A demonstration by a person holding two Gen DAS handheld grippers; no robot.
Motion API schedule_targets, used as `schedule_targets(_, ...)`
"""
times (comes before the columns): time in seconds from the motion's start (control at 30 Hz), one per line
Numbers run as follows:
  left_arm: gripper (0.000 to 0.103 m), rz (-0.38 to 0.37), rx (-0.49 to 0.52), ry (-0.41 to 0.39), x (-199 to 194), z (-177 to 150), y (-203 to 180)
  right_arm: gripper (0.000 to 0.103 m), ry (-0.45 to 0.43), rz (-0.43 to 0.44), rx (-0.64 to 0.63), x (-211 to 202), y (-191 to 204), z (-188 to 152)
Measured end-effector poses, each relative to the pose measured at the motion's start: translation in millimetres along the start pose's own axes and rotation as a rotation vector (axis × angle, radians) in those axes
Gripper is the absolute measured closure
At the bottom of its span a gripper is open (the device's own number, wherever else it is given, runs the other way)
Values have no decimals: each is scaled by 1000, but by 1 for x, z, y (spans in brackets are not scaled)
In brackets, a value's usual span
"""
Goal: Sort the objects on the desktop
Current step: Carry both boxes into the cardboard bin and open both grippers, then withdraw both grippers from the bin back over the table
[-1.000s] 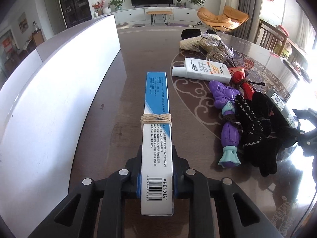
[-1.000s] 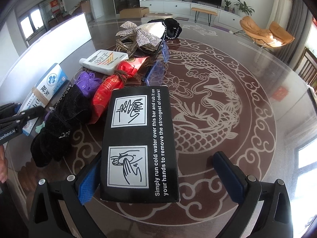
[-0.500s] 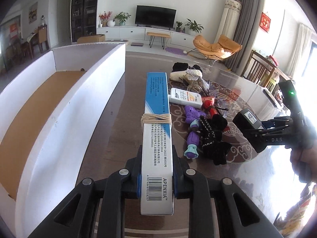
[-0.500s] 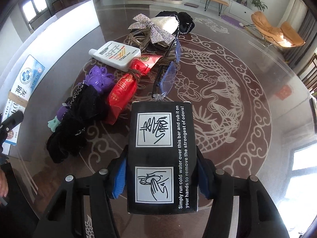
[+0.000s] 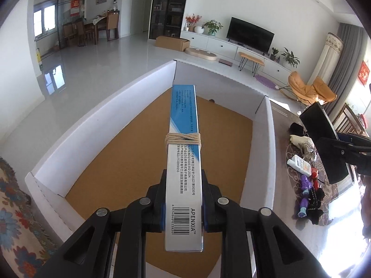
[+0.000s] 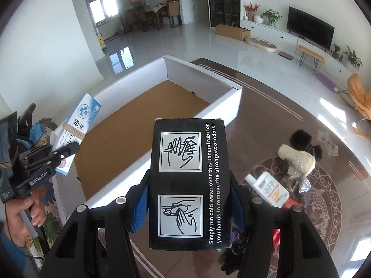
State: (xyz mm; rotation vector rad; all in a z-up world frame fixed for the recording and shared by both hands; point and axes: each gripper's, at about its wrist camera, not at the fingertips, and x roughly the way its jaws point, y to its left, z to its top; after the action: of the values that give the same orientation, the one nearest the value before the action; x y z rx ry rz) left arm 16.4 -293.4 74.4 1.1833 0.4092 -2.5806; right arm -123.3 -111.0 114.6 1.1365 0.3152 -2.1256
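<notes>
Bright living room, pale glossy floor, television on a low white cabinet, orange chair by the curtains. Round dark desk point(image 6: 266, 106) with a pale dragon pattern, seen from above in both wrist views. At its edge a big white box point(image 5: 270, 153) with a brown cardboard floor, nothing in it but one small dark speck near the far wall.

Left claw point(image 5: 183, 206) clamped on a long white-and-blue carton point(image 5: 183, 162), string wound round its middle, held on edge in the air above the box's brown floor. Hand point(image 6: 20, 210) gripping that tool visible at the left of the right wrist view.

Right claw point(image 6: 189, 202) closed on a black carton point(image 6: 189, 180) printed with hand-washing drawings, blue pads pressing both sides, held over the box's near wall and the desk beside it.

Left behind on the desk, in a loose row: white bottle point(image 6: 269, 188), purple toy point(image 5: 305, 195), black fuzzy thing point(image 5: 315, 203), red packet point(image 5: 314, 178), cream pouch point(image 6: 296, 158) with silver glitter.
</notes>
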Motion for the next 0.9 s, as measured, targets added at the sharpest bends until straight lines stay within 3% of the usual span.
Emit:
schedule_targets(0.17, 82, 46, -30, 90, 36, -11, 23, 44, 17, 67, -101, 68, 93, 35)
schedule_targets(0.33, 73, 77, -41, 127, 50, -23, 23, 40, 128, 40, -121, 141, 122, 30)
schedule_targets(0.4, 47, 93, -39, 87, 42, -24, 20, 29, 149, 25, -124, 155, 119, 25)
schedule_targets(0.43, 27, 111, -33, 54, 35, -23, 16, 24, 143, 20, -125, 155, 117, 23)
schedule_targets(0.47, 22, 125, -24, 11, 26, -24, 14, 23, 125, 18, -121, 152, 113, 21)
schedule_targets(0.57, 22, 114, 14, -70, 4, -27, -4, 20, 49, 30, -99, 125, 98, 14)
schedule_targets(0.67, 21, 92, 62, -138, -16, -31, -36, 7, -52, 5, -94, 83, 79, -6)
schedule_targets(0.77, 13, 60, 107, -198, -37, -38, -72, 2, -145, -48, -83, 40, 48, -37)
schedule_targets(0.9, 12, 4, 169, -244, -55, -49, -121, 0, -202, -158, -34, -4, -7, -93)
